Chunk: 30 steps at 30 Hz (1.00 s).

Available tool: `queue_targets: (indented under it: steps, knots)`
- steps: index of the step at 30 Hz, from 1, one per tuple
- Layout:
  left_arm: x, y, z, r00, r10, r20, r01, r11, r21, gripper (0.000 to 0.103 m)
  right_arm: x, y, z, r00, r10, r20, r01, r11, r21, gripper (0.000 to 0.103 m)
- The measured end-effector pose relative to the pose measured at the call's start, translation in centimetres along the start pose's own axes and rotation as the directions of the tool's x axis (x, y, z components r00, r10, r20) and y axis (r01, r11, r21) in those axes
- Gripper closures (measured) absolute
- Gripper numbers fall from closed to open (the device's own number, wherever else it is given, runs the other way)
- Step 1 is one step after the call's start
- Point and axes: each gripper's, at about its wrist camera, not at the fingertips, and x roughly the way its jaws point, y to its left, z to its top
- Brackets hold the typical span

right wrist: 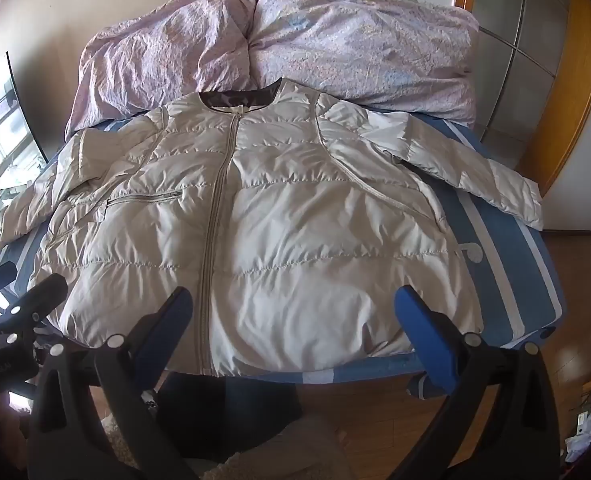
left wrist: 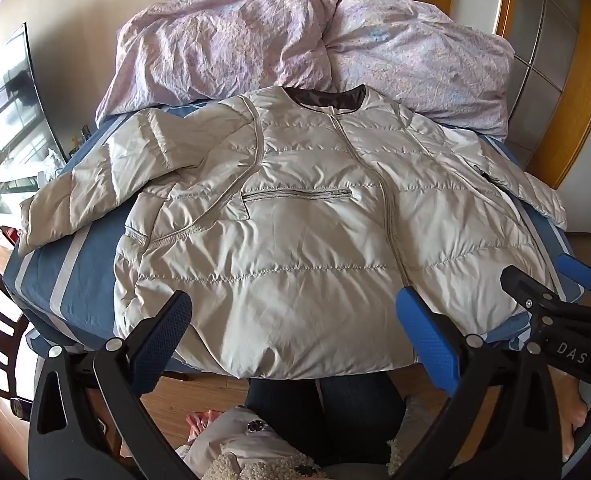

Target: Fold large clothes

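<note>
The left tool (left wrist: 295, 332) hangs with its blue-padded jaws spread wide and nothing between them, tilted down over the near hem of the jacket (left wrist: 295, 220). The right tool (right wrist: 295, 328) is the same: jaws wide, empty, poised above the hem on the other side of the zipper (right wrist: 215, 216). Neither touches the cloth.

The jacket, a pale quilted puffer, lies face up and zipped on the bed (right wrist: 495, 232), collar toward the heaped duvet (right wrist: 295, 40), hem at the near edge. Its sleeves are spread outward, one to each side, the ends reaching toward the bed's edges.

What could go wrong: the shell looks slick and puffy, so a shallow pinch may catch only the top layer and the fold would drag the front away from the back. The filling will likely spring a fold open again unless it is pressed down. The hem sits right at the mattress edge, so a pull toward the person could slide the whole jacket off onto the floor. A sleeve hanging over the side may also tug it off centre.

Count: two tools, one jacket with two sleeves, one chest pocket zipper (left wrist: 295, 194), one duvet, one bed.
</note>
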Motion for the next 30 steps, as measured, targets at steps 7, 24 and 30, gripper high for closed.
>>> queue_targets:
  steps: [7, 24, 30]
  knots:
    - [-0.02, -0.02, 0.03, 1.000, 0.000, 0.001, 0.000, 1.000, -0.001, 0.001, -0.03, -0.06, -0.04, 1.000, 0.004, -0.002, -0.004, 1.000, 0.000, 0.002]
    - [-0.10, -0.09, 0.00, 1.000, 0.001, 0.004, -0.001, 1.000, 0.001, 0.001, -0.10, -0.04, 0.08, 1.000, 0.004, 0.000, -0.004, 1.000, 0.003, 0.002]
    - [0.01, -0.03, -0.01, 1.000, 0.000, 0.002, 0.000, 1.000, -0.001, 0.001, -0.14, -0.05, 0.13, 1.000, 0.004, 0.001, -0.004, 1.000, 0.003, 0.002]
